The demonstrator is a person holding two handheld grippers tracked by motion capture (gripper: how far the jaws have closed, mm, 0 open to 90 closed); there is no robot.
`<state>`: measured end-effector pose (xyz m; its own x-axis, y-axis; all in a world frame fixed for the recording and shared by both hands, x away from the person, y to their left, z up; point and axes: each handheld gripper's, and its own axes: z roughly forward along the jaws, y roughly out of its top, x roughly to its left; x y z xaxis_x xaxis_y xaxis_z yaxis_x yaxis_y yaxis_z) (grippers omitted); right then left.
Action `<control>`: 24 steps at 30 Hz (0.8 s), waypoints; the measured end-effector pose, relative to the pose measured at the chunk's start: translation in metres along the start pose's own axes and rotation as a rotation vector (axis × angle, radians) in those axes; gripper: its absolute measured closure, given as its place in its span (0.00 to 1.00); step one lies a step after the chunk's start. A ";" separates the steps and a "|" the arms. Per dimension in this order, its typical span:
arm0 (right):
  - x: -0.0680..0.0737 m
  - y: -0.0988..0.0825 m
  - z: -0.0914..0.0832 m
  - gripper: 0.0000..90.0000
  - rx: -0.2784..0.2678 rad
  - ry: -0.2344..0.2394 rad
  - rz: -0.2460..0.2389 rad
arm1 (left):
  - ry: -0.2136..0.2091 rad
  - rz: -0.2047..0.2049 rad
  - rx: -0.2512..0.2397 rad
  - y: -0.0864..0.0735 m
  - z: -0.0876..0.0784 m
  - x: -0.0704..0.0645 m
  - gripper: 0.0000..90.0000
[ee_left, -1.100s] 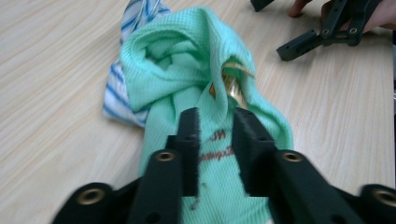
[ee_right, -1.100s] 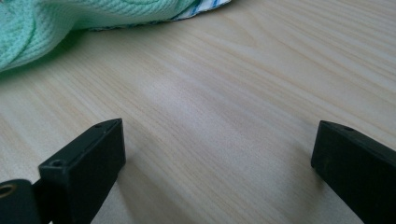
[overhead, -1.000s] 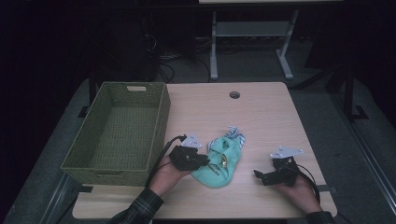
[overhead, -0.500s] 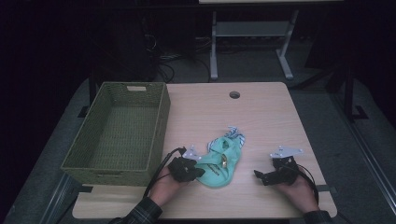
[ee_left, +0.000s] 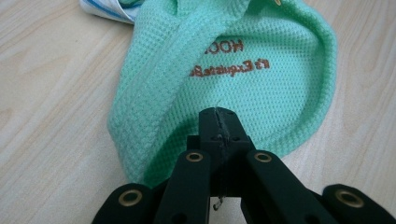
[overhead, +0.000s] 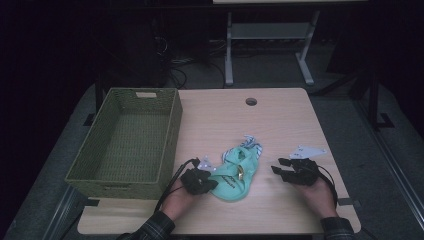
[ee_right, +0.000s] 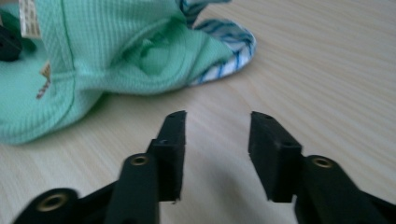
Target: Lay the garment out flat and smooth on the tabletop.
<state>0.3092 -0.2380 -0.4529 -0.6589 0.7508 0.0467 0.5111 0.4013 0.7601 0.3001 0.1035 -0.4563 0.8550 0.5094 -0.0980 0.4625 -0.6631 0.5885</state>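
Note:
A mint-green waffle-knit cloth (overhead: pixel 235 175) with brown embroidered lettering lies crumpled at the table's near middle. My left gripper (overhead: pixel 213 181) sits at its left edge. In the left gripper view the jaws (ee_left: pixel 218 122) are pressed together on the green fabric (ee_left: pixel 261 93). My right gripper (overhead: pixel 276 170) hovers to the right of the cloth, apart from it. Its jaws (ee_right: pixel 217 126) have just been closing, but a gap remains, with only bare wood between them. The green cloth (ee_right: pixel 116 46) lies ahead of them.
A blue-and-white striped cloth (overhead: pixel 252 145) pokes out from under the green one at its far end (ee_right: pixel 229 51). A green woven basket (overhead: pixel 172 130) stands empty at the left. The wooden table (overhead: pixel 280 125) has a cable hole (overhead: pixel 251 101) near its far edge.
My left hand has sunk toward the cloth's near left edge and its jaws have closed there. The right gripper has risen slightly and its jaws have narrowed.

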 end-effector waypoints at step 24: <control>-0.022 0.051 0.074 0.80 0.022 0.107 -0.004 | -0.016 0.019 0.014 0.002 0.000 0.002 1.00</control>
<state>0.3904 -0.1953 -0.4629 -0.7156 0.6892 0.1135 0.5195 0.4165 0.7461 0.3027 0.1036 -0.4555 0.8674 0.4877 -0.0994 0.4490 -0.6806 0.5790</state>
